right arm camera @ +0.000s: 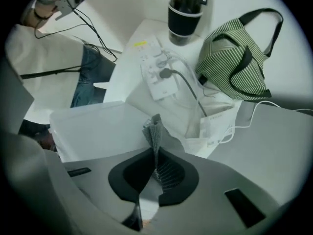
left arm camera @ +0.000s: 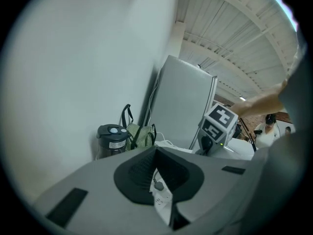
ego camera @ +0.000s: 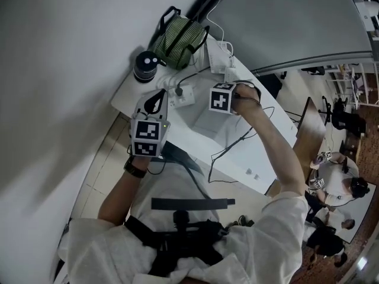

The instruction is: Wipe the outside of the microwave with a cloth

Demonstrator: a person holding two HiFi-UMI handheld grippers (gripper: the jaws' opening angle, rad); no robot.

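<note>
Pale bare wall at the back, with a white worktop [ego camera: 237, 164] pushed against it and a white microwave [right arm camera: 93, 131] on top. Past the microwave's far side, a tall grey partition panel [left arm camera: 183, 106]. Between microwave and wall: a white power strip [right arm camera: 159, 75] with one plug in, a green striped bag [right arm camera: 237, 58], a dark lidded jug [right arm camera: 186, 9] and loose white cables. Over the microwave's top, right claw [right arm camera: 155, 156] closed onto a grey cloth [right arm camera: 155, 129], pinched along a fold, with a crumpled peak standing up past the tips. Cloth probably light, soft and limp: nothing to break, but apt to bunch or pull free under drag. Best gripped deep in the fold, with plenty left hanging to lie flat on the casing. Casing seemingly smooth and hard, likely easy to slide across. Beside the microwave, left claw [left arm camera: 156, 173] with tips drawn together on nothing, only the power strip showing through the gap behind them. Wiping apparently not yet begun.
</note>
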